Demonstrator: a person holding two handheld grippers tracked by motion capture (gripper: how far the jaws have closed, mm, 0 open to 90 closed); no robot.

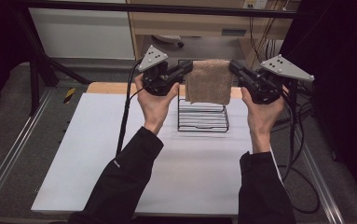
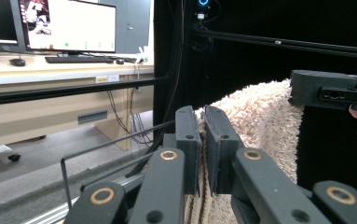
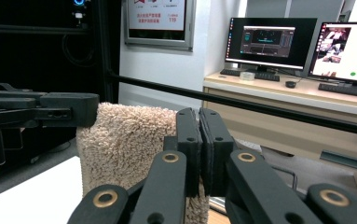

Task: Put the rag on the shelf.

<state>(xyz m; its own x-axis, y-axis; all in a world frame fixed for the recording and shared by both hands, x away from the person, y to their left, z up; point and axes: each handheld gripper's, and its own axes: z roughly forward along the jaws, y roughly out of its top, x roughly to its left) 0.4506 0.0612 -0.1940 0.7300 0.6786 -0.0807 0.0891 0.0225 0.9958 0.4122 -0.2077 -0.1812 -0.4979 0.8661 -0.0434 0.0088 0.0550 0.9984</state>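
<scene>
Beige terry towel (image 1: 209, 81), 1 piece, held up in the air by its 2 upper corners, hanging flat and upright above a black wire rack (image 1: 203, 116); its lower edge hangs in front of the rack's upper part in the high view.

Left gripper (image 1: 188, 71): jaws pinched nearly together on the towel's upper left corner; in the left gripper view the pile (image 2: 255, 121) is squeezed between the 2 black pads. Held by the person's left hand (image 1: 156, 100), grey three-cornered plate on top, black cable trailing down beside the sleeve.

Right gripper (image 1: 233, 67): jaws pinched nearly together on the upper right corner; in the right gripper view the cloth (image 3: 125, 144) runs out to one side of the clamped pads toward the other gripper. Held by the right hand (image 1: 262, 112), grey plate on top, cables looping off the table's right edge.

Wire rack: black, open-framed, standing on the white table top (image 1: 97, 154), near its far edge, between the 2 hands.

Background items: wooden desk (image 3: 278, 93) with 2 monitors (image 3: 271, 42), keyboards and a mouse; black frame bar (image 1: 167, 8) across the far side.
</scene>
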